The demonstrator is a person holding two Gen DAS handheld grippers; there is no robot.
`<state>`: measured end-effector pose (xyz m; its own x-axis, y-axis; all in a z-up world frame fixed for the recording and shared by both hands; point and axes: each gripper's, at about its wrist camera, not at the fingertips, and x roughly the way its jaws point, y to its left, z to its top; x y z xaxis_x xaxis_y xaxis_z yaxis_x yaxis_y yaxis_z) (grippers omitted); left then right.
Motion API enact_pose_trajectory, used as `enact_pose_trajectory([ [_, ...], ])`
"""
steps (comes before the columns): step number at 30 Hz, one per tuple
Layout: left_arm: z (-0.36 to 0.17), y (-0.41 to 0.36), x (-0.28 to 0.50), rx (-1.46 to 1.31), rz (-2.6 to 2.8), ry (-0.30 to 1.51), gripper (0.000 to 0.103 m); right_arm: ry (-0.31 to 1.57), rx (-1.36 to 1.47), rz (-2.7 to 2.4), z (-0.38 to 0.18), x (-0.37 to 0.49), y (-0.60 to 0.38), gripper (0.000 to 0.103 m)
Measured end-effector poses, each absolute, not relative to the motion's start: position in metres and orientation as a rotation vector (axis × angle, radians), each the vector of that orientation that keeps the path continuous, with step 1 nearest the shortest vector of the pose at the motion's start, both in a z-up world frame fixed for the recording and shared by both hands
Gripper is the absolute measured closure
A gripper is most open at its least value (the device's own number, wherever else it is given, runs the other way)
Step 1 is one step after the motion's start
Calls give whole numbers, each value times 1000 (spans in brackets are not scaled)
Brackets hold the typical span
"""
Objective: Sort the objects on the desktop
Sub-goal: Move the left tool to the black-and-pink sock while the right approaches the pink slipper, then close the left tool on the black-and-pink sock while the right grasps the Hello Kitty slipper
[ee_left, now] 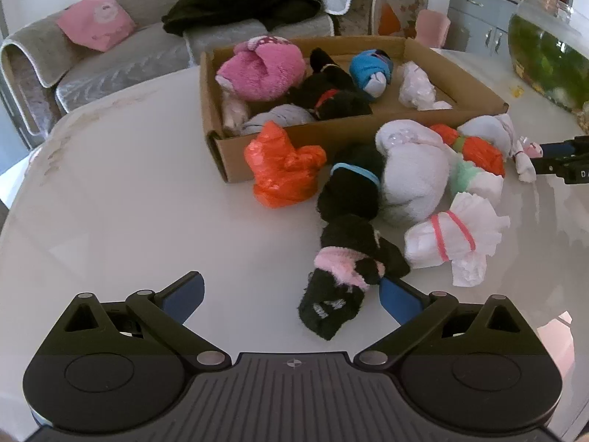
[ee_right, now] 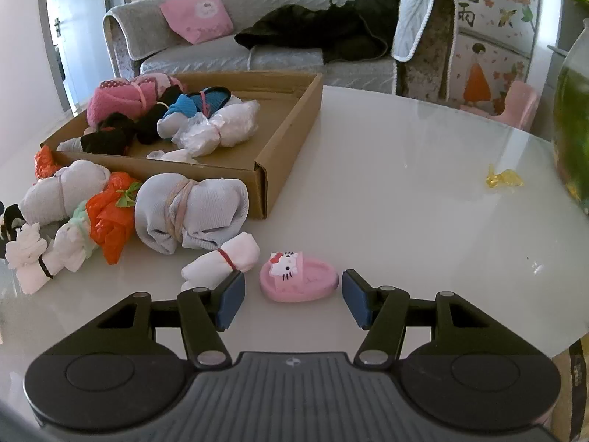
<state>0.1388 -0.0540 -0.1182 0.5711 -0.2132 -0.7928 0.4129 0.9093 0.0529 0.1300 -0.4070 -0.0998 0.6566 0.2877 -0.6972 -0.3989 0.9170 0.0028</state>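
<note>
Two tools were in my hands, and the coming move turned on how one small thing sat against the right one. My right tool (ee_right: 293, 300) pointed down at the white surface (ee_right: 423, 191) with its pads spread, and the pink cat-face slipper (ee_right: 297, 277) lay just ahead of them, in the gap's line but past the pad tips, touched by neither. Its long axis ran across the gap, from one pad toward the other, with the cat face at the end nearer the left pad. I judged that the pads would meet toe and heel rather than the sides. A white sock roll with a red band (ee_right: 220, 265) lay just beside the left pad, close enough to be caught by mistake.

My left tool (ee_left: 292, 296) was spread as well and held nothing. A black sock with pink trim (ee_left: 344, 276) lay near its right pad, its length running away from me toward the pile.

The cardboard box (ee_right: 283, 154) stood beyond the pile, up and to the left of the slipper in the right wrist view, already holding several bundles. For the slipper my right hand was plainly the nearer one.
</note>
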Motion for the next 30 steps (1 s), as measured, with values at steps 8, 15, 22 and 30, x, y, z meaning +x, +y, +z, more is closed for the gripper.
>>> enact_pose_trajectory([
  [8,-118,-61,137,244,-387,879,1,753,-163,388,-100,129,-407,51],
  [15,-126,-66,143,241,-398,896,3,741,-160,381,-100,128,-407,59],
  [22,-121,-63,141,205,-409,888,31,734,-161,387,-100,124,-405,59],
  [30,-116,-63,137,195,-439,905,52,735,-152,394,-99,117,-404,59],
])
